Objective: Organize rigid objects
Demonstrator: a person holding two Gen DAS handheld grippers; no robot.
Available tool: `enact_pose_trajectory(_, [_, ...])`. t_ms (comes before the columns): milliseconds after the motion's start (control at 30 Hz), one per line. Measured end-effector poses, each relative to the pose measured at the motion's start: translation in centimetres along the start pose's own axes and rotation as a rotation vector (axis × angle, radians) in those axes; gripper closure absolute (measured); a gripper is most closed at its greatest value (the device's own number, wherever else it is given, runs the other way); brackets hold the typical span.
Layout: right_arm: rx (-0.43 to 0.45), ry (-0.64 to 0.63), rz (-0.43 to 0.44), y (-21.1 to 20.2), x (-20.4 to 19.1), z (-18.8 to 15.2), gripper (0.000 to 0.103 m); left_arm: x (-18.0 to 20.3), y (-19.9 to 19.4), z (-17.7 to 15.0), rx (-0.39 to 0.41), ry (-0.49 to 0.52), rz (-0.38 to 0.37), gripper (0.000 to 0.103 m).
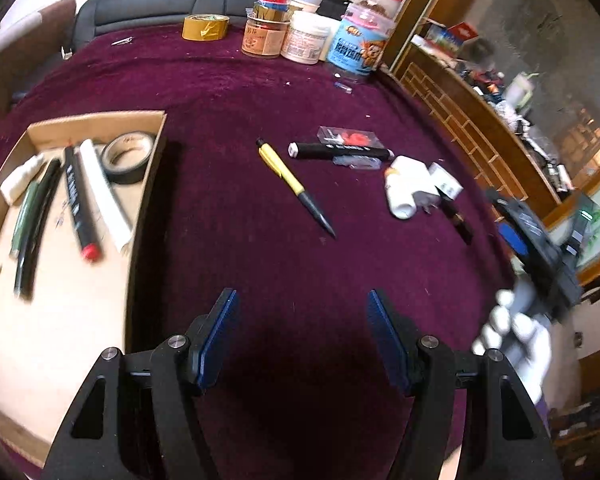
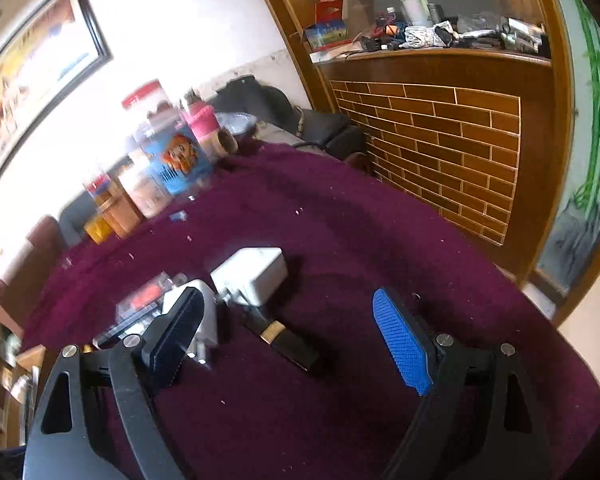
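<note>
Purple cloth: ahead of our empty, wide-open left gripper [image 1: 302, 334] lies a yellow pen [image 1: 294, 186]; cardboard box [image 1: 152, 184] leftward collects sorted items. Right gripper [image 2: 296, 344], likewise agape, nears the white charger [image 2: 254, 276].

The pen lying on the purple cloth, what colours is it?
The pen is yellow with a black tip and clip, clearest in the left wrist view.
</note>
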State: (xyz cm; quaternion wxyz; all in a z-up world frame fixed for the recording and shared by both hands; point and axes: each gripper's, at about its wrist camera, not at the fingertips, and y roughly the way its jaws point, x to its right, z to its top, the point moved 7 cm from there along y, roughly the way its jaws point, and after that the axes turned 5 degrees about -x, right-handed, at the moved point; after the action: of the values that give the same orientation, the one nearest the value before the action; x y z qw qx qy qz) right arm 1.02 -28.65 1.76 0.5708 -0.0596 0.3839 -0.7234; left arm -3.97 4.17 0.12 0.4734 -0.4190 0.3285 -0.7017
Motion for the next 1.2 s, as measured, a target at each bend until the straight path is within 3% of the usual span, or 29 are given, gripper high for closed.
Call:
enact_pose_trajectory(133, [0.005, -0.004, 0.005, -0.1, 0.0, -0.1, 0.016, -0.3, 3.3, 3.4, 0.036, -0.034, 0.093, 0.044])
enact_pose_trajectory(300, [-0.005, -0.018, 0.014, 0.2, -0.3, -0.3, 0.016, -0.6, 7.5, 6.7, 0.045, -0.075, 0.157, 0.044])
enact_pose_trajectory(400, [-0.020, -0.008, 0.018, 0.6, 0.0, -0.4, 0.016, -0.6, 8.9, 8.3, 0.085, -0.033, 0.224, 0.044])
enact_pose_trajectory(467, [-0.026, 0.004, 0.021, 0.7, 0.3, -0.5, 0.016, -0.9, 9.8, 8.7, 0.077, 0.014, 0.232, 0.050])
enact_pose_trajectory(500, [-0.027, 0.007, 0.020, 0.7, 0.4, -0.5, 0.016, -1.1, 9.5, 8.7, 0.098, 0.029, 0.245, 0.075])
enact_pose_trajectory(533, [-0.030, 0.011, 0.018, 0.7, 0.5, -0.5, 0.016, -1.5, 9.2, 8.4, 0.100, 0.037, 0.246, 0.089])
enact_pose_trajectory(600, [-0.034, 0.015, 0.018, 0.9, 0.5, -0.5, 0.016, -2.2, 8.5, 7.5, 0.073, 0.025, 0.195, 0.096])
enact_pose_trajectory(867, [-0.050, 0.012, 0.008, 1.2, 0.5, -0.7, 0.016, -2.1, 4.9, 2.5, 0.058, 0.016, 0.102, 0.096])
enact_pose_trajectory(967, [-0.053, 0.007, -0.004, 1.3, 0.4, -0.8, 0.016, -1.6, 6.1, 2.6, 0.031, 0.035, 0.138, 0.095])
enact_pose_trajectory(1033, [-0.051, 0.004, -0.011, 1.3, 0.4, -0.8, 0.016, -0.9, 6.6, 3.0, 0.067, 0.080, 0.174, 0.085])
enact_pose_trajectory(1100, [-0.052, 0.007, -0.016, 1.3, 0.5, -0.7, 0.016, -0.1, 6.9, 3.0, 0.087, 0.122, 0.191, 0.083])
enact_pose_trajectory(1167, [-0.057, 0.017, -0.021, 1.3, 0.7, -0.8, 0.016, 0.0, 6.7, 2.8, 0.072, 0.116, 0.133, 0.096])
enact_pose_trajectory(1200, [-0.057, 0.023, -0.020, 1.3, 0.8, -0.7, 0.016, -0.1, 6.3, 2.4, 0.053, 0.094, 0.071, 0.095])
